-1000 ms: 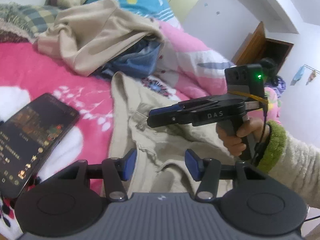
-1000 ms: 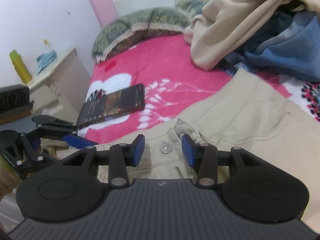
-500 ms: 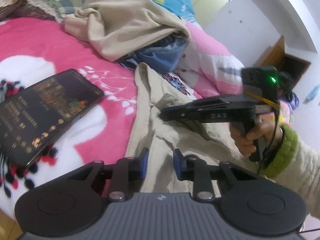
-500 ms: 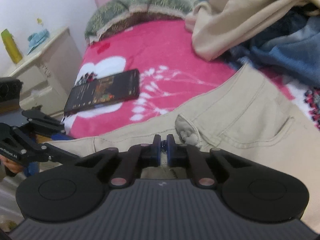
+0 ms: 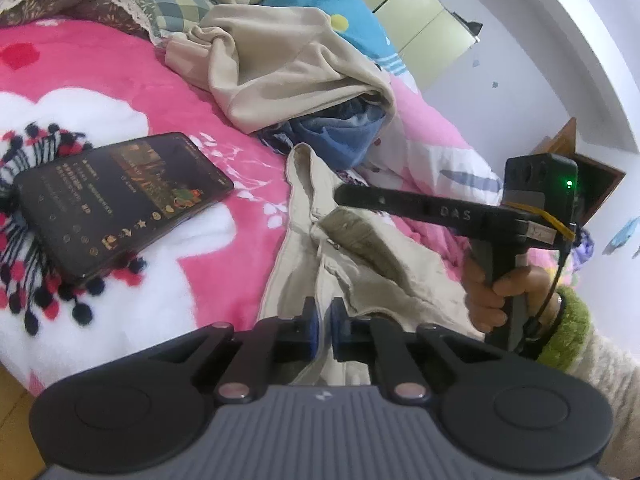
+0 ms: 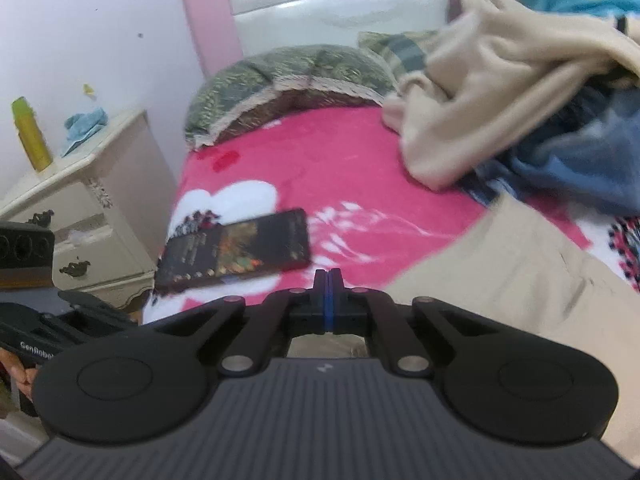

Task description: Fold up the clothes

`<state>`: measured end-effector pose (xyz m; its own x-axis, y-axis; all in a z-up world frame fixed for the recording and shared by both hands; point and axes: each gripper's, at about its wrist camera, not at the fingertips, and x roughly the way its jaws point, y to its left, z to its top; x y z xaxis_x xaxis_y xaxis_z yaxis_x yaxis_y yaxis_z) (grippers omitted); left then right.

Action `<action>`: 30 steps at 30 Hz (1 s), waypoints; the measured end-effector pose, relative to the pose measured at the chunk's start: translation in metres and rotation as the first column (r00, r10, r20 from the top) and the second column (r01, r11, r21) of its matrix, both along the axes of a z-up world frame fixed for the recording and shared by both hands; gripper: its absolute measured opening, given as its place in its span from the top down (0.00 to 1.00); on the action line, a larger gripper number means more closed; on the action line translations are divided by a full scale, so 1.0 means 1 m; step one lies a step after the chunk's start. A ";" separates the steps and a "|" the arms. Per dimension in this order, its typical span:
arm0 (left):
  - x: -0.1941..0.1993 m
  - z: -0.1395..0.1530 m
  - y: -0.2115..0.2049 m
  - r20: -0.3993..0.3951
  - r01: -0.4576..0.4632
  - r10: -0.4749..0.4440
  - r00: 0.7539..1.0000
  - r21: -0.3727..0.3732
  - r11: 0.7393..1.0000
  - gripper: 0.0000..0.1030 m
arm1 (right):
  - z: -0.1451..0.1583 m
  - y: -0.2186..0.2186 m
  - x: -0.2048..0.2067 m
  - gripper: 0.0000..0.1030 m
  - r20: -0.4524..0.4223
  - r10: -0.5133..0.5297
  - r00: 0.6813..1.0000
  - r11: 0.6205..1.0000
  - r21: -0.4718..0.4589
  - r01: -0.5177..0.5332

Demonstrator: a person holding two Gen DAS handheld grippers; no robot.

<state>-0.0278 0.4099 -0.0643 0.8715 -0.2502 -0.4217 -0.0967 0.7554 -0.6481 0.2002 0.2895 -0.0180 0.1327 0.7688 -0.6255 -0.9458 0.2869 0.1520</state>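
Observation:
Beige trousers (image 5: pixel 384 264) lie on the pink blanket (image 5: pixel 100 80), waistband toward me. My left gripper (image 5: pixel 325 328) is shut on a fold of the waistband at the near edge. In the left wrist view my right gripper (image 5: pixel 340 194), held by a hand (image 5: pixel 488 292) in a green cuff, is shut on a raised flap of the same waistband, a little above the bed. In the right wrist view its pads (image 6: pixel 328 296) are pressed together. Beige cloth shows just beneath them and the trousers (image 6: pixel 500 272) spread to the right.
A dark phone (image 5: pixel 120 204) with its screen lit lies on the blanket left of the trousers. Behind them is a heap with a cream garment (image 5: pixel 288 76) over blue denim (image 5: pixel 340 136). A white nightstand (image 6: pixel 80 208) with a yellow bottle (image 6: pixel 30 136) stands beside the bed.
Both grippers went from open to shut on the trousers' waistband, the right one first. The right gripper has since risen with the cloth, and the left has closed fully.

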 end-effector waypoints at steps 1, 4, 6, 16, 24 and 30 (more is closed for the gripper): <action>-0.001 -0.001 0.001 -0.004 -0.004 0.004 1.000 -0.004 1.000 0.93 | 0.000 0.003 -0.002 1.00 0.006 0.008 1.000 1.000 -0.012 -0.008; -0.002 -0.005 0.003 -0.015 0.010 -0.010 1.000 -0.018 1.000 0.92 | 0.000 0.003 -0.002 0.98 -0.001 0.014 1.000 0.998 -0.056 -0.014; -0.001 -0.006 0.005 -0.004 0.042 -0.042 0.999 -0.037 0.998 0.84 | -0.002 -0.006 0.002 0.98 -0.022 -0.002 1.000 0.996 -0.093 0.000; 0.040 -0.003 0.006 -0.001 0.141 -0.141 0.990 -0.067 0.988 0.49 | -0.023 -0.031 0.022 0.60 -0.099 -0.061 0.993 0.976 -0.216 0.039; 0.071 -0.008 0.004 -0.017 0.137 -0.138 0.990 -0.068 0.988 0.62 | -0.039 -0.018 0.049 0.43 -0.206 -0.023 0.978 0.977 -0.212 -0.022; 0.073 -0.007 -0.003 -0.009 0.131 -0.131 0.991 0.006 0.991 0.83 | -0.041 -0.008 0.045 0.44 -0.218 0.049 0.975 0.966 -0.238 -0.102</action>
<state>0.0453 0.4066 -0.0708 0.8276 -0.3594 -0.4313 -0.0021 0.7663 -0.6425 0.2457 0.2818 -0.0587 -0.0735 0.5903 -0.8038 -0.9210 0.2690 0.2818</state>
